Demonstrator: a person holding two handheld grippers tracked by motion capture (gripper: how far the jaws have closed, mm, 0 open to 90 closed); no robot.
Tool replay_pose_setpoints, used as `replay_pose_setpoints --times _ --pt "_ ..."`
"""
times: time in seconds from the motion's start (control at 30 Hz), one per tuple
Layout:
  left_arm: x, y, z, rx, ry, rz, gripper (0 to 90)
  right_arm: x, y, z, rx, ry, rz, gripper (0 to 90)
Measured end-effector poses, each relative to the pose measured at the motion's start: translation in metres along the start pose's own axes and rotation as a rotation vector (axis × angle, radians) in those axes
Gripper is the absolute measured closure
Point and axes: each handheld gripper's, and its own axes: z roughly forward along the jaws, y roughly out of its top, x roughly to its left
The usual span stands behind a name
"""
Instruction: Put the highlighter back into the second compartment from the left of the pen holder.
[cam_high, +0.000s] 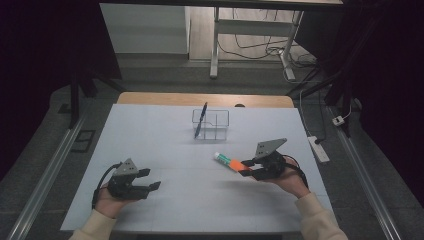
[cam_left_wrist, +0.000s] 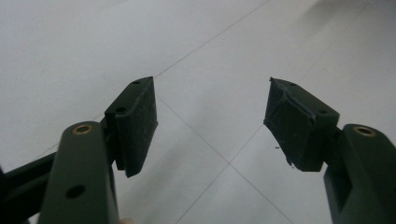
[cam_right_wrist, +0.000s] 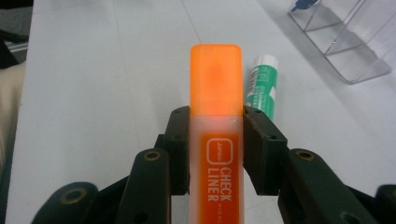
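The right tool (cam_right_wrist: 215, 116) is clamped on one orange highlighter (cam_right_wrist: 216, 140), a pad pressing each side of its body just below the cap. In the right gripper view the highlighter's long axis runs straight from 6 to 12 o'clock, in line with the jaws, cap end pointing to 12 and standing out well beyond the pad tips. In the high view the right tool (cam_high: 246, 168) sits at the desk's right half, and the highlighter (cam_high: 236, 165) points from it toward about 10 o'clock.

One green-and-white tube (cam_right_wrist: 264, 86) lies on the desk (cam_right_wrist: 93, 93) just beside the highlighter's cap, at its 3 o'clock side, nearly parallel to it; whether they touch cannot be told. In the high view its white end (cam_high: 220, 157) shows past the orange.

One clear box (cam_high: 211, 124) stands toward the desk's far edge, at about 11 o'clock from the right tool, with one blue pen (cam_high: 201, 120) leaning in it.

The left tool (cam_left_wrist: 210, 126) is released, jaws wide apart over bare desk; in the high view it (cam_high: 150, 179) rests at the near left, well apart from the highlighter.
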Motion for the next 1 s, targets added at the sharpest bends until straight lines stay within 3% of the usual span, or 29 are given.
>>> replay_pose_setpoints --times 0.57,1.0 --pt "0.0 0.0 0.0 0.002 0.001 0.002 34.2 -0.005 0.0 -0.008 -0.08 -0.085 0.081 64.0" --pt "0.0 0.0 0.0 0.0 0.002 0.001 34.2 -0.007 0.0 -0.013 -0.141 -0.129 0.104 64.0"
